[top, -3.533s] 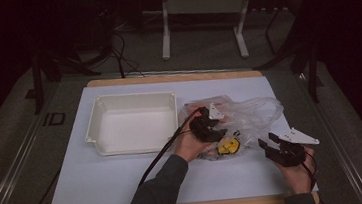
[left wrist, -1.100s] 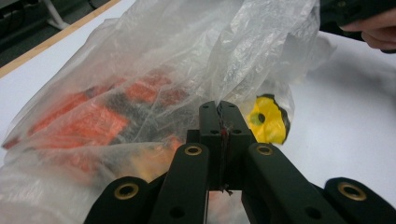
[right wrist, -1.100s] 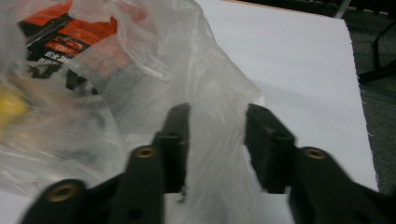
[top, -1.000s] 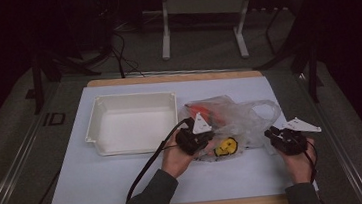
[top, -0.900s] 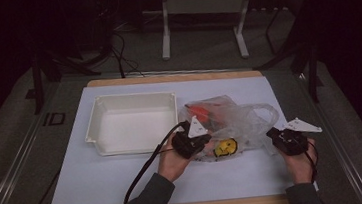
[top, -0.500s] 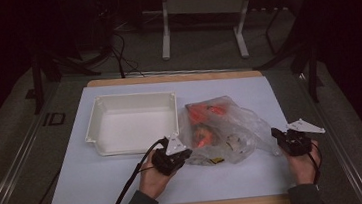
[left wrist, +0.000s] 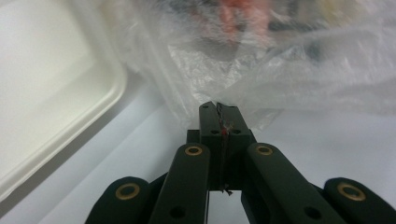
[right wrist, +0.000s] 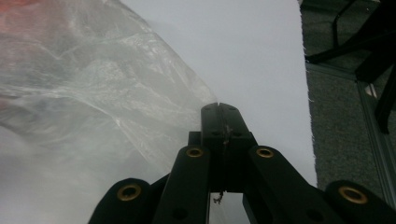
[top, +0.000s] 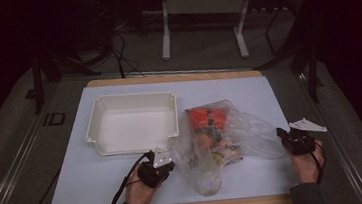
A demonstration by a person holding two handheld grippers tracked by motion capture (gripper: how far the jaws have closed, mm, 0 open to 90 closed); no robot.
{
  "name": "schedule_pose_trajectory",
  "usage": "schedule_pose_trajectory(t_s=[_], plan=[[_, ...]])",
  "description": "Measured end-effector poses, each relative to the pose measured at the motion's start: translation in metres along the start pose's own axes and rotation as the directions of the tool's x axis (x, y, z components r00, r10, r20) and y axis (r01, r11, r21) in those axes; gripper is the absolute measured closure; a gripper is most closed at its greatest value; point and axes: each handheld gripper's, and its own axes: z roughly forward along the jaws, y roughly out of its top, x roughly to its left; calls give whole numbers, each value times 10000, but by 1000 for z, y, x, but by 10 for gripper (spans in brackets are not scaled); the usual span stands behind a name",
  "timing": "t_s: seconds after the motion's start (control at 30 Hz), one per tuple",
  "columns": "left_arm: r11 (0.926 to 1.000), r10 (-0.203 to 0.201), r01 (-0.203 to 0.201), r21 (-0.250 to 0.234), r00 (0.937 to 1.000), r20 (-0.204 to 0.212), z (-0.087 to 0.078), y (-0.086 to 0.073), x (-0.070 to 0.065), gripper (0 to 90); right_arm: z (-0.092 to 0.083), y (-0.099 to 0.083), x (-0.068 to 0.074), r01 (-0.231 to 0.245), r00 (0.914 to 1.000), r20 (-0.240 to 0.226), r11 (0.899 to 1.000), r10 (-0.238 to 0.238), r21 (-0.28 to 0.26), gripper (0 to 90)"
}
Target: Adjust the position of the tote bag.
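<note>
Change since the earlier frames: my left hand has drawn back toward the near left, off the middle of the bag, dragging its film with it; my right tongs have just been closing on the bag's right edge.

Item 1. White tray, far left on the white mat, nothing in it. Its near rim lies just far-left of my left tongs.

Item 2. Left tongs, near centre-left. Jaws clenched; in the left gripper view the tips meet on a fold of clear film, so I read them as grasping the bag's left edge.

Item 3. Clear plastic bag, centre to right of the mat, flat, holding orange and yellow pieces bunched in its far-left half. One lobe trails toward the near edge. Its long axis runs left to right, stretched between my two tongs.

Item 4. Right tongs, near right. Jaws clenched; in the right gripper view the film's corner runs into the tips, so grasping the bag's right end.

Governing relation: the bag lies between the tongs, right of the left pair, left of the right pair. The contents sit nearer my left hand, and the tray is on that side too, so I judge the left leads any lift toward it.
</note>
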Motion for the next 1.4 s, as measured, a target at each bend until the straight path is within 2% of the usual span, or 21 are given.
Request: schedule_pose_trajectory(t_s=[0.1,0.17,0.3,0.33,0.5,0.7,1.03,1.4], plan=[[9997,-193,195,135,9996,-196,1,-2,4,900,-1,0,-2,-7,9999,149,10000,6,68,900],[9996,-176,181,222,9995,-249,2,-2,4,900,-1,-1,-3,-61,9998,174,10000,59,68,900],[9998,-173,172,-35,9998,-99,2,-2,2,890,-3,-1,-1,2,10000,62,10000,-2,37,899],[9997,-199,198,-144,9998,-60,1,-1,2,851,-3,-1,0,44,10000,-43,10000,-44,25,891],[9973,-124,138,-719,9997,200,-9,-1,2,690,-8,1,5,265,9992,-303,9994,-271,-200,733],[9951,-119,149,-982,9995,308,-19,-3,5,614,-16,7,12,390,9979,-504,9978,-418,-544,651],[9903,-242,276,-1362,9994,264,-31,-4,9,580,-27,16,17,546,9967,-546,9935,-602,-997,550],[9887,-165,198,-1489,9996,232,-33,2,9,579,-32,20,22,715,9952,-584,9906,-787,-1163,509]])
